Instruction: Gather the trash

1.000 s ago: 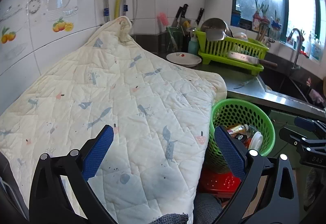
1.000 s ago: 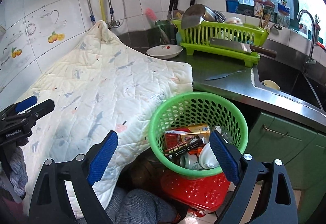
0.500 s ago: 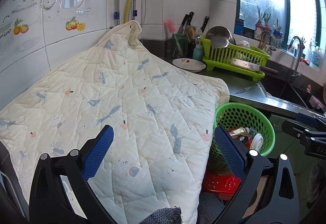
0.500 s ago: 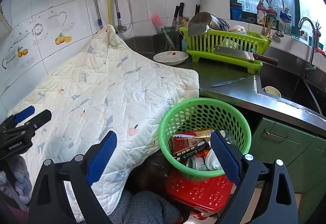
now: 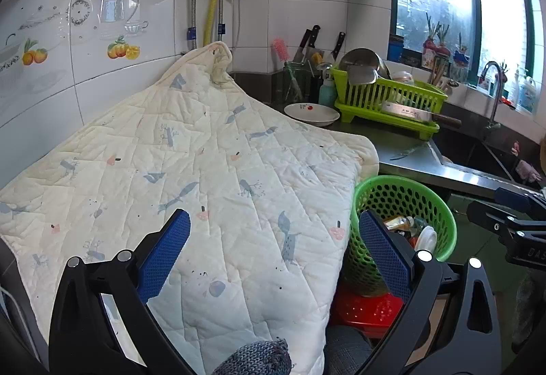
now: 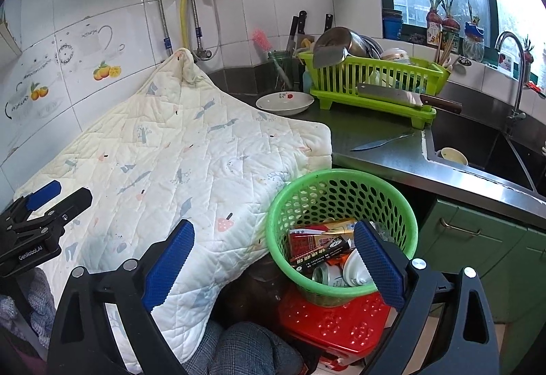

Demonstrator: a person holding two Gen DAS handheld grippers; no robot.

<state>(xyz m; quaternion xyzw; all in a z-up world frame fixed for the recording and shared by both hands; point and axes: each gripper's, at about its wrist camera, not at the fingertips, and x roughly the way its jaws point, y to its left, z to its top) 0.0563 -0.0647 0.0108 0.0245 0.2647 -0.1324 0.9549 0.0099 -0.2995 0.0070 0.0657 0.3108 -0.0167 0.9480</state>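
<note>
Round green perforated plastic basket of trash atop red plastic stool, beside quilted cream cloth. Below right gripper: jaws wide apart, empty. Left gripper: likewise spread, over cloth, holding nothing.

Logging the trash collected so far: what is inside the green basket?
The green basket holds a red carton, a dark packet, a can and a white cup. Anything beneath them is hidden.

Steel counter: quilt, plate, dish rack, knife.
</note>
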